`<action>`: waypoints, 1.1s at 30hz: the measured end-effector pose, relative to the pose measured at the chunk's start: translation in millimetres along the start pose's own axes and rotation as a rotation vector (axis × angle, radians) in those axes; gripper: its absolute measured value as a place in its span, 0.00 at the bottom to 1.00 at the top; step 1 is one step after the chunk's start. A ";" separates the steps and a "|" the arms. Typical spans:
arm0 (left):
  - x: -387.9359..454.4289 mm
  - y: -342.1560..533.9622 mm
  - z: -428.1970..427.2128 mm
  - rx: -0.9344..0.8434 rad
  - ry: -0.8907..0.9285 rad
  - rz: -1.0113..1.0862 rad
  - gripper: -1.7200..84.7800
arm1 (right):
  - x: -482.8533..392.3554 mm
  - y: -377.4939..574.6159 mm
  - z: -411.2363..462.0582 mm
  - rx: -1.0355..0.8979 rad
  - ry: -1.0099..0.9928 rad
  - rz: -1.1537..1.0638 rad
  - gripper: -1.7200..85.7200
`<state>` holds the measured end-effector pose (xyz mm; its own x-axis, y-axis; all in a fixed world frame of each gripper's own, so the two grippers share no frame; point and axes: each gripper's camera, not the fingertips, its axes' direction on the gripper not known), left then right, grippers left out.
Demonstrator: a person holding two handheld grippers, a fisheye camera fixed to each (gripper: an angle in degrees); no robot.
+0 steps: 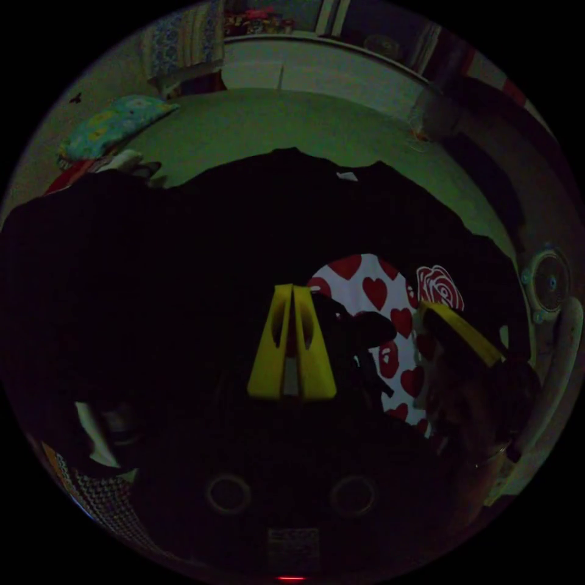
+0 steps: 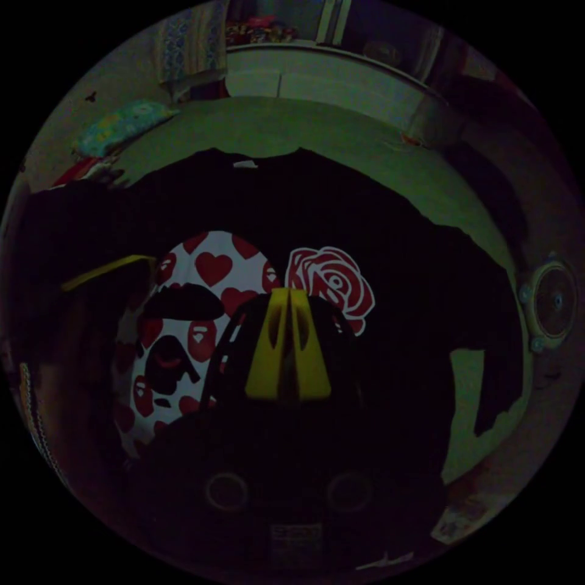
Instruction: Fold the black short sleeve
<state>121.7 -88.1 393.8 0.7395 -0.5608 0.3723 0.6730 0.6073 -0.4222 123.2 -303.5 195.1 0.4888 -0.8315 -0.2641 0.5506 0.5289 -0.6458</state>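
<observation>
The black short-sleeve shirt (image 1: 244,231) lies spread on a green bed (image 1: 256,122), collar at the far side. Its front carries a white print with red hearts (image 1: 372,292) and a red rose (image 1: 439,286). My left gripper (image 1: 292,287) has its yellow jaws pressed together on the shirt's near edge, left of the print. The right gripper (image 1: 463,329) shows to its right. In the right gripper view, the shirt (image 2: 396,244) bunches in a dark arch around my right gripper (image 2: 288,292), whose jaws are pinched on the cloth below the rose (image 2: 332,280). The left gripper (image 2: 109,268) is at the left.
The room is very dim. A patterned pillow (image 1: 113,125) lies at the bed's far left corner. White furniture (image 1: 317,67) stands behind the bed. A round fan (image 1: 548,283) sits off the bed's right side. One sleeve (image 2: 493,390) hangs near the bed's right edge.
</observation>
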 end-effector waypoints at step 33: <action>140.8 43.0 69.5 0.091 -0.105 0.139 0.02 | -17.3 67.1 -45.3 0.122 -0.054 -0.035 0.01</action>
<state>255.5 -101.8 485.5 0.8192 -0.4095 0.4016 0.5592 0.7259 -0.4004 121.1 -261.3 123.9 0.5016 -0.8412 -0.2019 0.6447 0.5190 -0.5612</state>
